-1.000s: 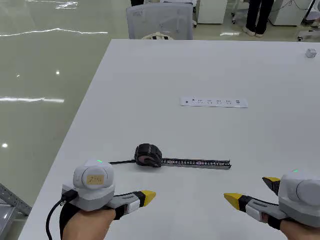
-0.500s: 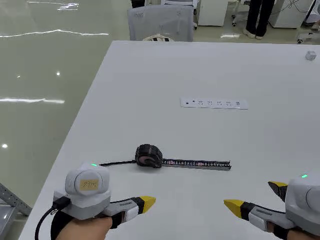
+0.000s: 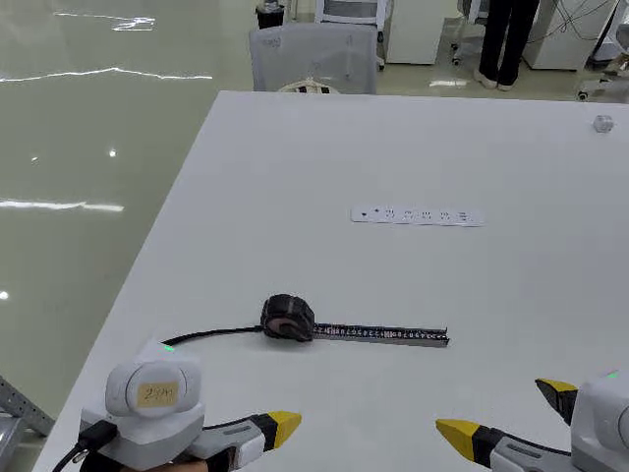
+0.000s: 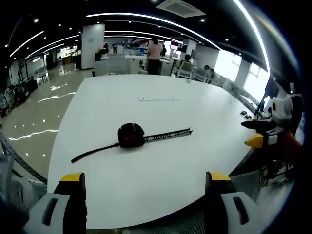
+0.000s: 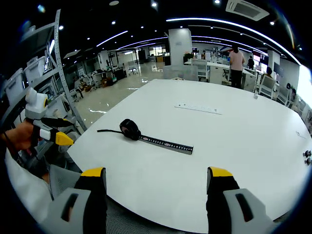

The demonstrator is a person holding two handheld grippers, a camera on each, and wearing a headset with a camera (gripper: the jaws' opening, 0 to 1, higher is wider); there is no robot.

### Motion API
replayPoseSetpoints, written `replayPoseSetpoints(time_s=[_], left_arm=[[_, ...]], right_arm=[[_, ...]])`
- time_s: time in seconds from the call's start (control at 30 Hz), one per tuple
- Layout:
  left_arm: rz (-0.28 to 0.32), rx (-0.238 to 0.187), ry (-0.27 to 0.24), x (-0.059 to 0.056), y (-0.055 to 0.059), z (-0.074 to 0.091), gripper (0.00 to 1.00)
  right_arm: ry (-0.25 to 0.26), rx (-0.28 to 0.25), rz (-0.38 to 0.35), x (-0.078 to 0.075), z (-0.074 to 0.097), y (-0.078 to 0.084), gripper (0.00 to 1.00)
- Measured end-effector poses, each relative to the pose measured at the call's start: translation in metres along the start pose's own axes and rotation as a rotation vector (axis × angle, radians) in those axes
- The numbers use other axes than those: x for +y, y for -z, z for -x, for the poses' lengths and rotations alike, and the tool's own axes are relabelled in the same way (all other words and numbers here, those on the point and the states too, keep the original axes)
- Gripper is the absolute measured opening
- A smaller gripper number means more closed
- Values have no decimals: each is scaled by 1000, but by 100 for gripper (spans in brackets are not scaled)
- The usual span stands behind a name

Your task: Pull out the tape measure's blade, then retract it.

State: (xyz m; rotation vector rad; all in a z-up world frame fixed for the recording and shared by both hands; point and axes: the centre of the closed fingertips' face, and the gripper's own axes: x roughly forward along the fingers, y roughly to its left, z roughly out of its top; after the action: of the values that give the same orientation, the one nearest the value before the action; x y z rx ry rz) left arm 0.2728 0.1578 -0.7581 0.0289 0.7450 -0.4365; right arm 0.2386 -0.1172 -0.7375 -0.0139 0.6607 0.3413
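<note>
A black tape measure [image 3: 288, 318] lies on the white table [image 3: 295, 177], its case near the front left. Its blade [image 3: 383, 334] is drawn out flat to the right, and a black strap [image 3: 206, 334] trails left. The same tape measure [image 4: 130, 135] [image 5: 129, 128] lies ahead of both grippers. My left gripper [image 4: 145, 178] hangs open at the table's near edge, well short of the case. My right gripper [image 3: 506, 411] is also open, near the front edge, below the blade's tip. Nothing is between either pair of jaws.
A white power strip [image 3: 417, 215] lies flat mid-table beyond the tape. A grey chair [image 3: 314, 54] stands at the far edge, and a small clear object [image 3: 602, 123] sits far right. A person's legs [image 3: 501, 34] show beyond. The table's left edge drops to glossy floor.
Both grippers have drawn back toward me and sit lower in the head view. The tape measure and its blade have not moved; the head camera tilted slightly.
</note>
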Motion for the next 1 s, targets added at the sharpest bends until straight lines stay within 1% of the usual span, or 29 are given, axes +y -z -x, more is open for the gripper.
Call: replayPoseSetpoints(time_s=[0.1, 0.3, 0.47, 0.53, 0.57, 0.6, 0.77, 0.83, 0.93, 1.0], left_arm=[[1, 7, 6, -1, 2, 0, 100], [8, 13, 5, 1, 3, 0, 100], [22, 16, -7, 6, 4, -1, 100], [31, 20, -32, 10, 6, -1, 100], [33, 17, -36, 11, 6, -1, 100], [43, 18, -37, 11, 6, -1, 100], [54, 24, -42, 8, 8, -5, 99], [66, 24, -43, 7, 7, -7, 97], [75, 29, -43, 4, 6, -9, 97], [70, 36, -45, 3, 5, -12, 97]], right_arm=[[3, 2, -4, 0, 0, 1, 87], [6, 13, -15, 0, 2, 6, 87], [14, 19, -18, -2, 2, 7, 87], [16, 21, -18, -3, 2, 8, 87], [18, 22, -16, -4, 2, 8, 87], [20, 26, -14, -4, 2, 9, 88], [18, 38, -9, -5, -1, 11, 88], [14, 43, 2, -6, -3, 11, 87], [8, 45, -1, -7, -6, 10, 87], [8, 50, 2, -9, -9, 9, 87]])
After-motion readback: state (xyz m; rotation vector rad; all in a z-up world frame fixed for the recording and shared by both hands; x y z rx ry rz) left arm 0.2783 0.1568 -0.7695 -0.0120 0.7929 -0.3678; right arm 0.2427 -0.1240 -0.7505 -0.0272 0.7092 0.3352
